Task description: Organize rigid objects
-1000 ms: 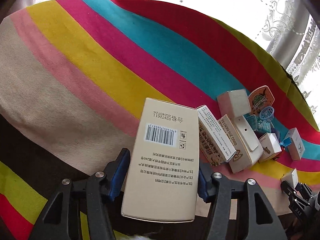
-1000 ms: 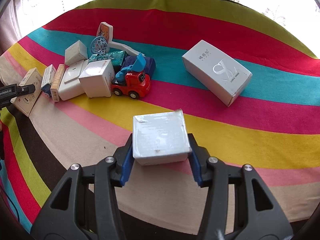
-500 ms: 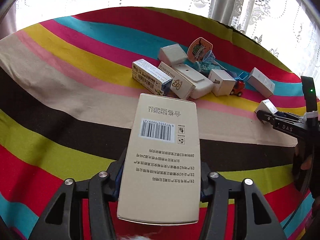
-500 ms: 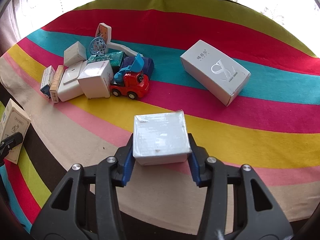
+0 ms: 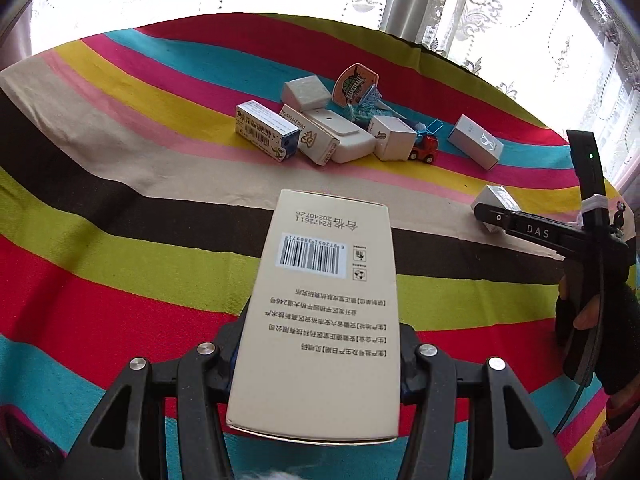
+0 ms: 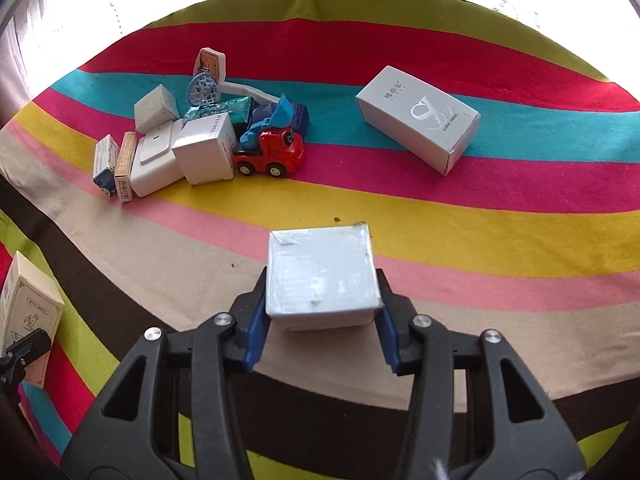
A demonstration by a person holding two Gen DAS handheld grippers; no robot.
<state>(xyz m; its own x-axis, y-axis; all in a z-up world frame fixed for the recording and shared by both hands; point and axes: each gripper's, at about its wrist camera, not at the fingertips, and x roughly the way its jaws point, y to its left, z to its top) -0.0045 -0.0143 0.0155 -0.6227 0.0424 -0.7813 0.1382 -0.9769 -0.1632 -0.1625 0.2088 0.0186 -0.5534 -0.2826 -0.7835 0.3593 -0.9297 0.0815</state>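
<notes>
**Two boxes aloft over striped cloth**

The left gripper (image 5: 320,356) clamps a tall beige carton (image 5: 324,312), its jaws having just closed further. The right gripper (image 6: 322,320) grips a small white box (image 6: 322,276). A toy truck (image 6: 270,152) and clustered boxes lie at eleven o'clock on the striped cloth (image 6: 480,216).

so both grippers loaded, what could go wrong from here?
1. The left gripper grips the tall beige box near its bottom end, so it may pivot or slip.
2. The cluster by the red toy truck is tight; setting the white box from the right gripper there could knock neighbours.
</notes>
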